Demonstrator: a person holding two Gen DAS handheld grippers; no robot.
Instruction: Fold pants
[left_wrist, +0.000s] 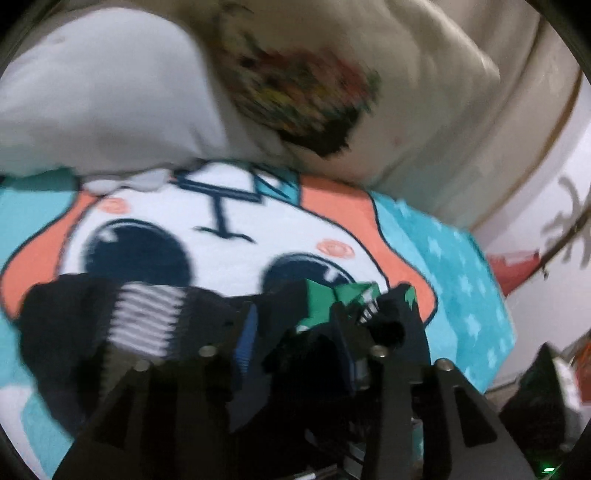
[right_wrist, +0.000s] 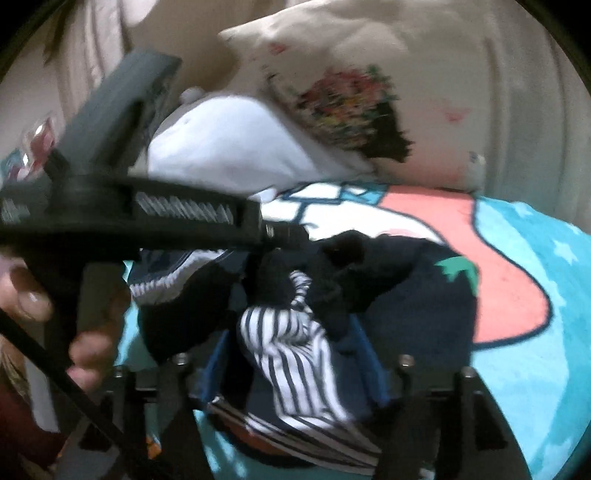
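Dark pants (left_wrist: 70, 325) lie bunched on the cartoon blanket (left_wrist: 229, 240), with a white-striped band (left_wrist: 144, 321) and green patches (left_wrist: 328, 299) showing. My left gripper (left_wrist: 299, 350) stands low over the heap. Its blue pads (left_wrist: 246, 343) are apart with dark cloth loose between them. In the right wrist view the pants (right_wrist: 413, 295) show a black-and-white striped lining (right_wrist: 291, 354). That lining lies between the wide-apart blue pads (right_wrist: 218, 354) of my right gripper (right_wrist: 295, 369), which do not press it. The left tool's black body (right_wrist: 147, 214), held by a hand (right_wrist: 88, 350), crosses the left of this view.
A white pillow (left_wrist: 103, 92) and a cream pillow with a colourful print (left_wrist: 303, 92) lean at the head of the bed, just beyond the pants. The teal blanket (right_wrist: 535, 314) extends to the right. In the left wrist view the bed's edge and a wall (left_wrist: 546, 295) lie to the right.
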